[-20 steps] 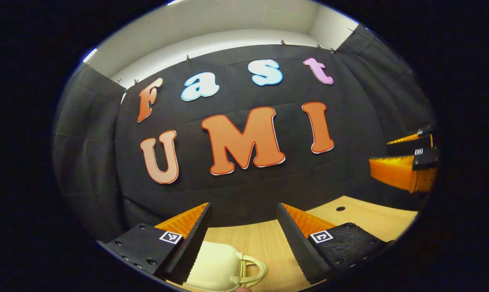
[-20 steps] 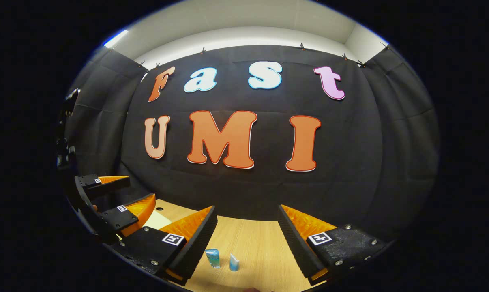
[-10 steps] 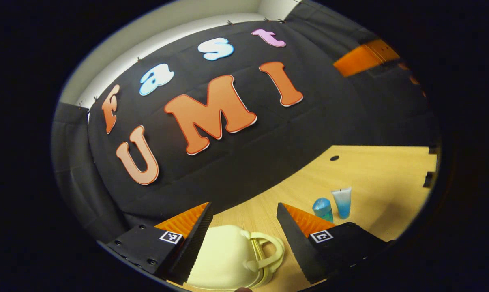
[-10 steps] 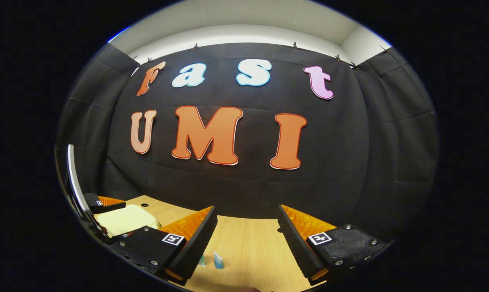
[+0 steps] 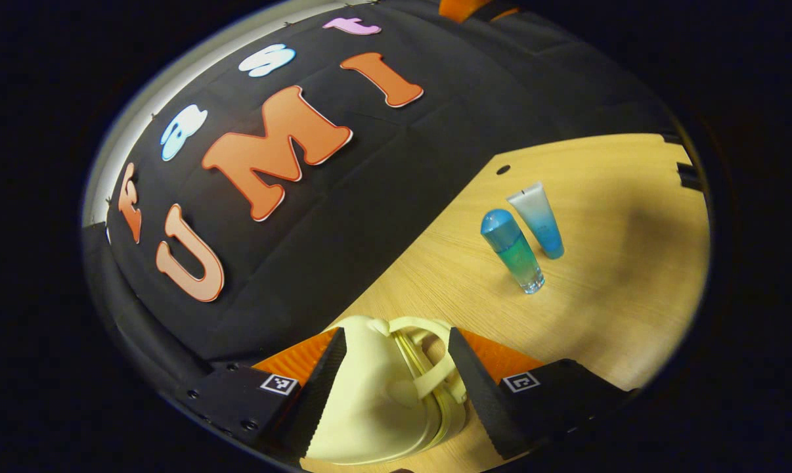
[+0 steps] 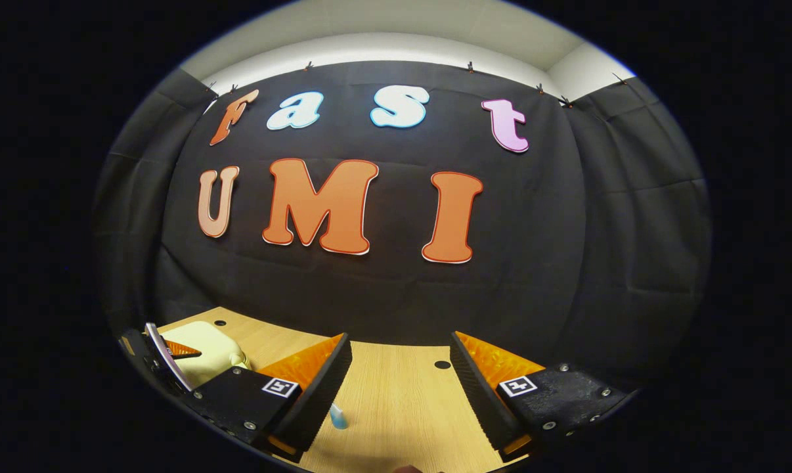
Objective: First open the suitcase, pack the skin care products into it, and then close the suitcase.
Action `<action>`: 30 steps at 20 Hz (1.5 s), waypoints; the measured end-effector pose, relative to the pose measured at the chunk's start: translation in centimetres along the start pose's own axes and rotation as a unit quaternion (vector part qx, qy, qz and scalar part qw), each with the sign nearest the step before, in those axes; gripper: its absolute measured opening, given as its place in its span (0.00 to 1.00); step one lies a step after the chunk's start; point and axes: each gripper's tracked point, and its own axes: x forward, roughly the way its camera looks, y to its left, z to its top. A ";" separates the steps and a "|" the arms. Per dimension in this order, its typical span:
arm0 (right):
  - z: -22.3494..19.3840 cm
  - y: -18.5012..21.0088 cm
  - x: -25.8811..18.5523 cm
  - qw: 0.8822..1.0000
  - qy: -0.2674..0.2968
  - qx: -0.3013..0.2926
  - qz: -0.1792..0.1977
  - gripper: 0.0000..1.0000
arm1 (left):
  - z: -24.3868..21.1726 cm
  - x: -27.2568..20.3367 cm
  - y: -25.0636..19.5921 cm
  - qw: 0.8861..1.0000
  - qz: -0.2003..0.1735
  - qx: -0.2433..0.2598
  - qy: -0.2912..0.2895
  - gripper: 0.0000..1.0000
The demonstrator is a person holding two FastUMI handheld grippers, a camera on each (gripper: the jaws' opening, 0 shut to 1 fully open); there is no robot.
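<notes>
Suitcase, small cream plastic (image 5: 376, 401), closed: we have brought left gripper (image 5: 396, 387), jaws wide, astride its handle (image 5: 429, 348); opening begins. Right gripper (image 6: 399, 394) wide, idle.

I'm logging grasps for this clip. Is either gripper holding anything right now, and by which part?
Nothing is held. The left gripper is open astride the closed pale-yellow plastic suitcase at its handle end; the right gripper is open above the wooden table.
</notes>
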 end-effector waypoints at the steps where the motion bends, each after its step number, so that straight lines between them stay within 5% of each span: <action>1: -0.1 0.1 0.0 1.000 0.001 0.001 -0.001 0.95 | -0.6 0.1 -0.5 1.000 -0.005 0.013 0.004 0.97; 6: -0.8 0.0 0.0 1.000 0.007 0.006 -0.003 0.95 | -3.3 0.4 -2.1 0.997 -0.023 0.069 0.039 0.97; 15: -1.5 0.1 -0.2 1.000 0.011 0.010 -0.004 0.95 | -4.8 2.8 -3.0 0.977 -0.028 0.202 0.054 0.78; 17: -1.5 0.2 -0.4 1.000 0.011 0.009 -0.003 0.95 | -5.4 3.4 -3.5 0.972 -0.036 0.222 0.062 0.57; 18: -1.5 0.2 -0.4 1.000 0.010 0.008 -0.003 0.95 | -5.0 3.7 -3.4 0.969 -0.028 0.239 0.054 0.57; 19: -1.5 0.2 -0.4 1.000 0.011 0.007 -0.002 0.95 | -4.9 3.7 -3.6 0.966 -0.031 0.250 0.055 0.35; 20: -1.6 0.2 -0.5 1.000 0.012 0.006 -0.003 0.95 | -5.6 4.9 -3.7 0.966 -0.032 0.249 0.063 0.13; 23: -1.5 0.1 -0.7 1.000 0.011 0.003 -0.004 0.95 | -4.9 5.2 -3.9 0.976 -0.025 0.213 0.046 0.16; 24: -1.6 0.1 -0.6 1.000 0.012 0.002 -0.003 0.95 | -5.5 5.7 -4.2 0.978 -0.024 0.201 0.052 0.02; 30: -1.4 1.5 -0.1 1.000 0.015 -0.001 0.006 0.95 | -4.0 2.8 -2.7 0.993 0.002 0.110 0.030 0.02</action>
